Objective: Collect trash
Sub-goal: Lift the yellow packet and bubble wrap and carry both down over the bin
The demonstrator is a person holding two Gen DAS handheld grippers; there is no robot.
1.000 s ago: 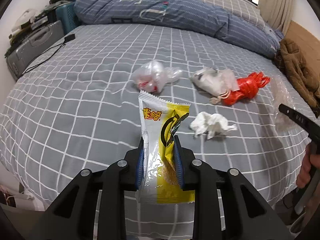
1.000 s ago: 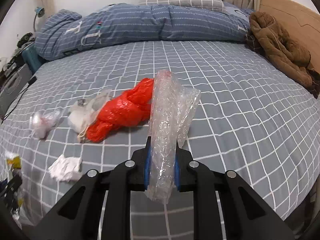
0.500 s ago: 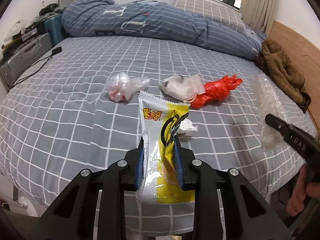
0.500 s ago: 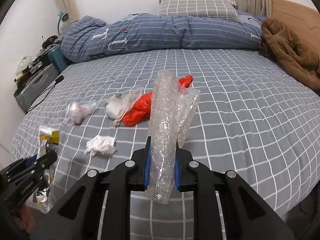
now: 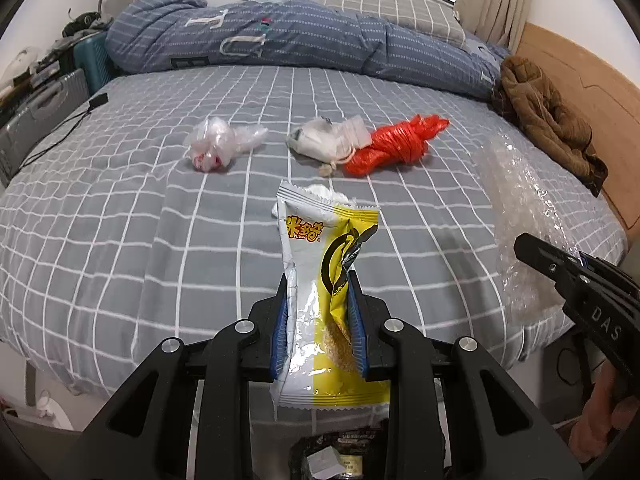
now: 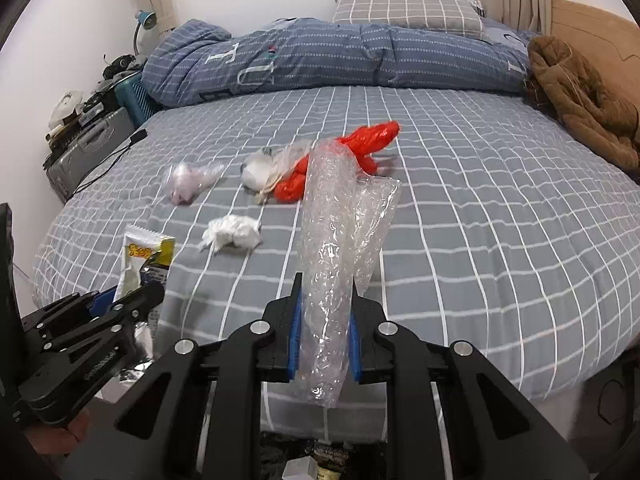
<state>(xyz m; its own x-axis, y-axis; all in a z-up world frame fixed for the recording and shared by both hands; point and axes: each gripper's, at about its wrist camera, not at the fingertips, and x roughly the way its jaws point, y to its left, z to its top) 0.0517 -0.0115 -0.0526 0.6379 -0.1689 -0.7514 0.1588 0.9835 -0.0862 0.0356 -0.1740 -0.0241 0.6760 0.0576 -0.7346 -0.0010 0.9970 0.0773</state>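
Left gripper [image 5: 318,332] pinches the snack wrapper [image 5: 326,280], right gripper [image 6: 323,336] clamps bubble wrap [image 6: 336,264] — slick film may slide free before what's possibly a bin [image 6: 316,464], below the bed [image 6: 500,240] edge.

A white-and-yellow snack wrapper [image 5: 326,280] stands upright, pinched at its lower half, its crimped top edge free and its side creased. A crumpled sheet of clear bubble wrap [image 6: 336,264] also stands upright — clamped near its bottom, its upper part splaying open. On the grey checked bed [image 5: 120,220] lie four more pieces: a wadded white tissue [image 6: 232,232] nearest the edge, a knotted clear plastic bag [image 5: 218,142] with red inside, a whitish bag [image 5: 324,140] with a string, and — touching it — a twisted red plastic bag [image 5: 396,144].
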